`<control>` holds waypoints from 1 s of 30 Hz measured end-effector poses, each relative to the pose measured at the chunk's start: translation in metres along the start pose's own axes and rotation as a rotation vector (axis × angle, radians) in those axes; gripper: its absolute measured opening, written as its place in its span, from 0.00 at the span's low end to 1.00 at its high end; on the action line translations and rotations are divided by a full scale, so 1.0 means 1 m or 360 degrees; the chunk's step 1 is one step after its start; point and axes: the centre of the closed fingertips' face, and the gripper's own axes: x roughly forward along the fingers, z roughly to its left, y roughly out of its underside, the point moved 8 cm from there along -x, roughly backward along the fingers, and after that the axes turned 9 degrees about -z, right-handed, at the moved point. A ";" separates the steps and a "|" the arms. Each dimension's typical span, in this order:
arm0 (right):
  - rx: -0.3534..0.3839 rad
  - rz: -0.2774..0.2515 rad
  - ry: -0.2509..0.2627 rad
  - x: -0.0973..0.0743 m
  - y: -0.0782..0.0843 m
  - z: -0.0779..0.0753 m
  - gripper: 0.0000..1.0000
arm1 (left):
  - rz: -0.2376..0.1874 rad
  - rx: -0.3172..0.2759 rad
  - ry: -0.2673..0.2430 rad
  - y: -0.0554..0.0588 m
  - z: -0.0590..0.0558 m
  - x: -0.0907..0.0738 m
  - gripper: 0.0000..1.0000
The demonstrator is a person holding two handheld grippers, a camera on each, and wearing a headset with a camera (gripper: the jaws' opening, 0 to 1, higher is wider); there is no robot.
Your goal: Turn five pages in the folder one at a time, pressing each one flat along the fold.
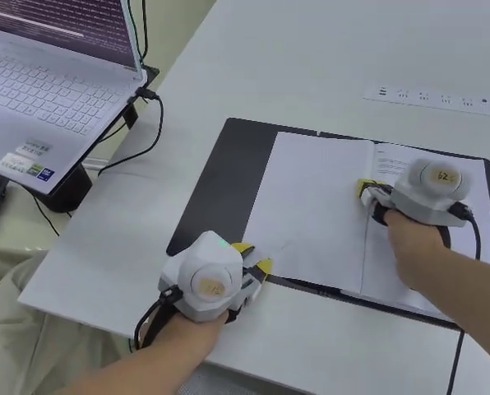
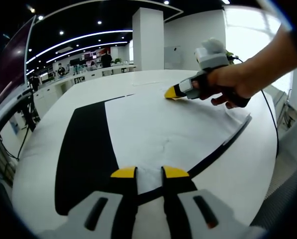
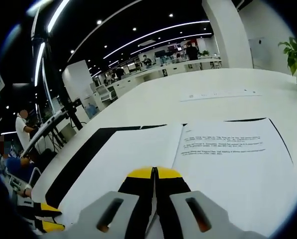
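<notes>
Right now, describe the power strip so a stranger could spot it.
On the white workbench, find the open black folder. Past its far right edge lies the power strip: a long, narrow white bar with a row of dark sockets.

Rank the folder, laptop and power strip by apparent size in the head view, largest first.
1. Folder.
2. Laptop, though the frame cuts it off.
3. Power strip, lying farther from the camera.

Black folder (image 1: 220,189), white pages (image 1: 311,210), yellow-tipped left claw (image 2: 149,172) and right claw (image 3: 154,173)
</notes>
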 end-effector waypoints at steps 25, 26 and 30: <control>-0.0023 -0.0006 0.0065 0.053 -0.018 -0.035 0.00 | -0.0013 -0.0007 -0.0009 -0.001 -0.001 -0.002 0.18; -0.0027 -0.0008 0.0062 0.053 -0.019 -0.034 0.00 | -0.0013 -0.0006 -0.0010 -0.001 -0.001 -0.002 0.18; -0.0030 -0.0015 0.0068 0.059 -0.024 -0.037 0.00 | -0.0012 -0.0006 -0.0011 0.000 -0.002 -0.002 0.18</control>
